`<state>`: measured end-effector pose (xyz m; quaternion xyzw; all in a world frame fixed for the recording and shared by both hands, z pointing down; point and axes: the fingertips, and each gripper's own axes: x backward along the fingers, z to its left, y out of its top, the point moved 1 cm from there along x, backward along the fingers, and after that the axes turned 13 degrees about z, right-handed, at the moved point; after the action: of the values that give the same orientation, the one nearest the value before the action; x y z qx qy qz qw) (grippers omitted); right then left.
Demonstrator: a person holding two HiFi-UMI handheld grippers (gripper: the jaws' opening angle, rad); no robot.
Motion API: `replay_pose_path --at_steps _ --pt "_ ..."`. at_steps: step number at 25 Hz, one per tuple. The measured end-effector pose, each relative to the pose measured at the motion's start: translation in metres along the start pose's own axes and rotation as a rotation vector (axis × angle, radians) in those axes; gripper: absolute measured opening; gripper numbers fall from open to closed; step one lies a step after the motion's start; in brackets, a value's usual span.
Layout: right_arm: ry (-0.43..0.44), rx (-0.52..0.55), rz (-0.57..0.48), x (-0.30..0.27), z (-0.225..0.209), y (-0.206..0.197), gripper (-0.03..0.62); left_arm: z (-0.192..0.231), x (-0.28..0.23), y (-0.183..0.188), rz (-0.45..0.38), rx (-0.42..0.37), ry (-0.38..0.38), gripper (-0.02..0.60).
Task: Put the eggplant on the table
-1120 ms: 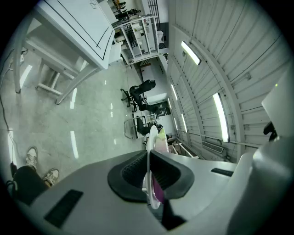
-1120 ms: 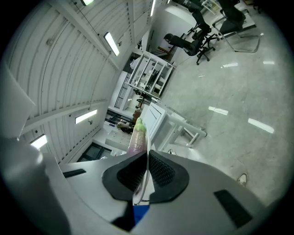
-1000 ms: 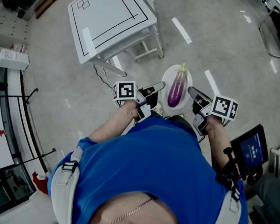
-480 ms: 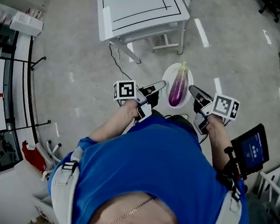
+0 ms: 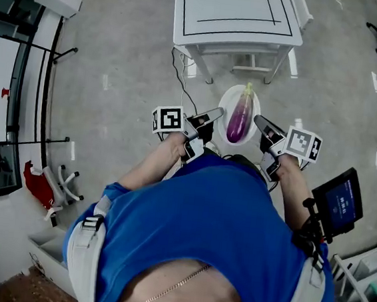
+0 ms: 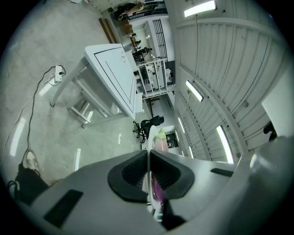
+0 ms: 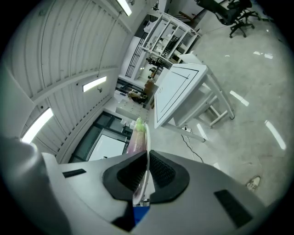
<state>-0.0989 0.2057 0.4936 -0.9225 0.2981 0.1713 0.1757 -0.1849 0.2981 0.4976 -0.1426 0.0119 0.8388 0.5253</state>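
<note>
The white table [image 5: 230, 7] has swung from the upper left of the head view to the upper middle, right above the grippers; the grippers and their load sit in the middle of the frame as they did a second ago.

There is one table, one plate and one eggplant, and two grippers. The purple eggplant [image 5: 239, 117] lies lengthwise on the white plate [image 5: 222, 114], its green stem end towards the table; the plate is held over the floor, just below the table's near edge in the frame.

The left gripper [image 5: 212, 115] is clamped on the plate's left rim; in its own view the thin white edge stands pinched between the two dark pads. The right gripper [image 5: 259, 123] is clamped likewise on the right rim. One dark screen [image 5: 338, 203] shows at the lower right.
</note>
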Motion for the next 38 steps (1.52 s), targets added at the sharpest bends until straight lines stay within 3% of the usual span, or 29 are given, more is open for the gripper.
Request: replay_pose_path --at_steps 3,6,8,11,18,25,33,38 --pt "0.002 -0.012 -0.052 0.068 -0.027 -0.009 0.012 -0.023 -0.062 -0.033 0.049 -0.021 -0.011 0.025" --pt "-0.035 -0.128 -0.297 0.134 -0.049 -0.051 0.012 -0.045 -0.120 -0.070 0.309 -0.100 -0.026 0.025" --pt "-0.058 -0.162 -0.361 0.157 -0.058 -0.068 0.012 -0.052 -0.136 -0.087 0.374 -0.123 -0.030 0.025" --pt "-0.057 -0.140 -0.317 0.144 -0.052 -0.064 0.012 -0.048 -0.121 -0.081 0.319 -0.112 -0.026 0.025" --pt "-0.007 -0.069 -0.122 0.038 -0.011 -0.006 0.012 -0.015 -0.037 -0.007 0.116 -0.022 -0.013 0.025" --pt "0.047 0.009 0.006 0.007 0.004 0.016 0.012 -0.012 -0.006 0.008 -0.048 0.001 0.009 0.025" --pt "0.104 0.098 0.189 -0.078 0.031 0.110 0.012 0.003 0.036 0.105 -0.260 0.045 0.049 0.025" --pt "0.135 0.116 0.234 -0.077 0.030 0.111 0.012 0.002 0.035 0.098 -0.320 0.045 0.063 0.025"
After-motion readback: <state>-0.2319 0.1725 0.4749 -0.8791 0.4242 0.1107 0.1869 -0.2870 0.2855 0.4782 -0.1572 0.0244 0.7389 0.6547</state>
